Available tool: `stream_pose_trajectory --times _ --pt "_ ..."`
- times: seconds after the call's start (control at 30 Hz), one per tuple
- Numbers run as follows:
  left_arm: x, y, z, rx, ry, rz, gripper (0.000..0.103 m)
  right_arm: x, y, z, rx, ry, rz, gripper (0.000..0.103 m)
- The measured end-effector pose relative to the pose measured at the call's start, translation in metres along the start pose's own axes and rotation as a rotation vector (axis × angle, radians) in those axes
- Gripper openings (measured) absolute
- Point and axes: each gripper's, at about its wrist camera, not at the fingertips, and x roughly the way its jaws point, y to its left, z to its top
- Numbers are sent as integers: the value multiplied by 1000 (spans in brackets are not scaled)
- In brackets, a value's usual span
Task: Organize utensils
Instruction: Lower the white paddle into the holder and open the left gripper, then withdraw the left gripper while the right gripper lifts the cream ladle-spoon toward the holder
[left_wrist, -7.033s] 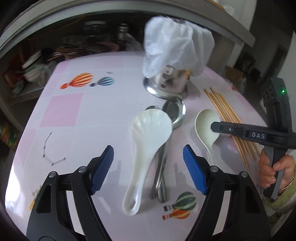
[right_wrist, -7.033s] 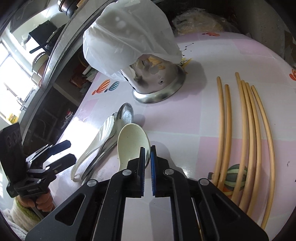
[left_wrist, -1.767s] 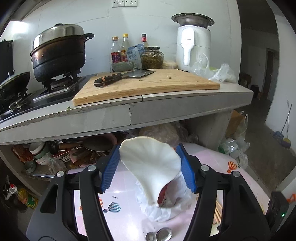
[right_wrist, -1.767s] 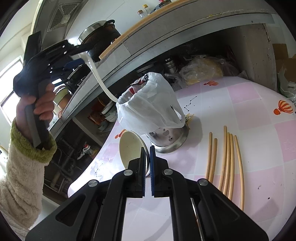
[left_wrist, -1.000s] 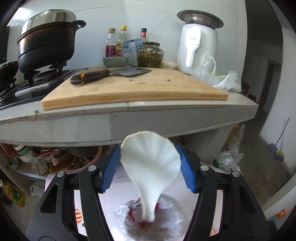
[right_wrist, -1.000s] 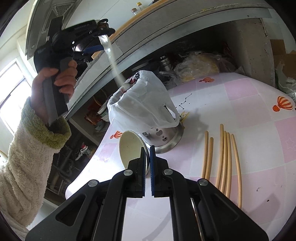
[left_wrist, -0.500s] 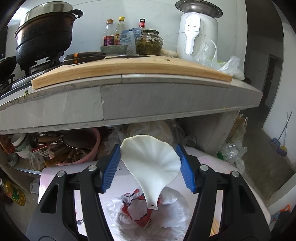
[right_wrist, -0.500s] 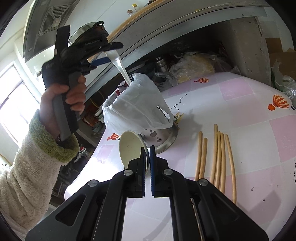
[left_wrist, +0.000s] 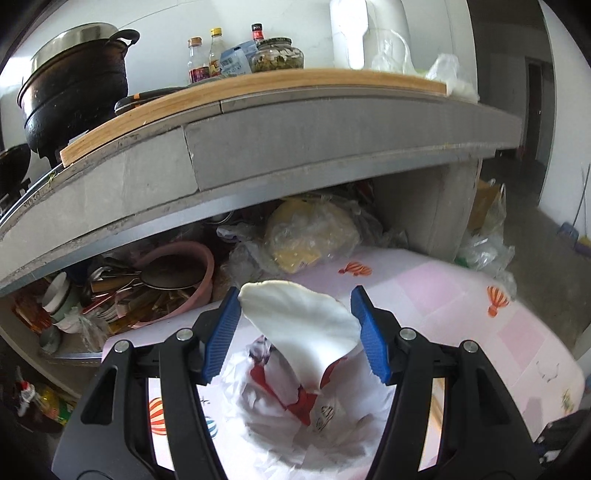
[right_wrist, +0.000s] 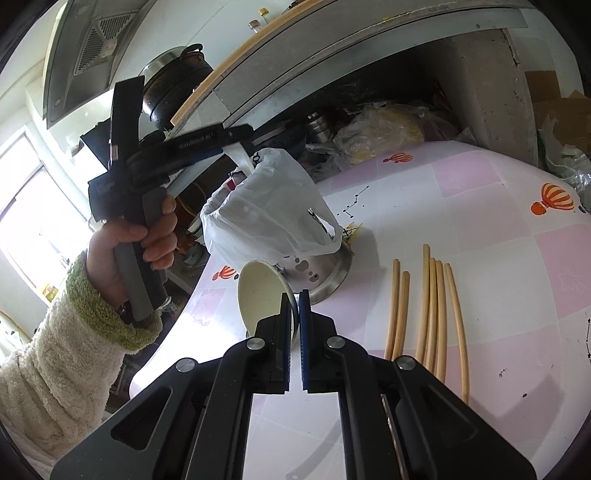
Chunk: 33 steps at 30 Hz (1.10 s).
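The white spoon (left_wrist: 301, 325) is clamped by its bowl between the left gripper's (left_wrist: 295, 334) fingers, handle hanging into the bag-lined holder (right_wrist: 269, 218) directly below, while the right gripper's (right_wrist: 294, 332) fingers are pinched on the cream spoon (right_wrist: 258, 295) beside the holder.

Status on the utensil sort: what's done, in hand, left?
Done: nothing visibly dropped into the bag-covered steel utensil holder yet. In hand: left claw holds the white scalloped ceramic spoon, handle entering the white plastic bag; right claw grips the cream round-bowled spoon. Left: six wooden chopsticks lying on the table.
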Motion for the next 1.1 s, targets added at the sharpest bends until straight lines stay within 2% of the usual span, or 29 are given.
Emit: stream_pose_trajectory --times 0.4,0.6,0.8,1.1 --pt "-4 -8 -12 76 27 47 59 0 2 -1 -2 2 3 5" --pt "-5 -6 -12 69 37 51 61 0 1 -1 -2 2 3 5" --pt "-9 -4 -10 63 34 56 69 0 1 -1 -1 1 4 5" --pt "-24 3 -5 34 7 57 72 -4 2 1 -5 -5 3 5"
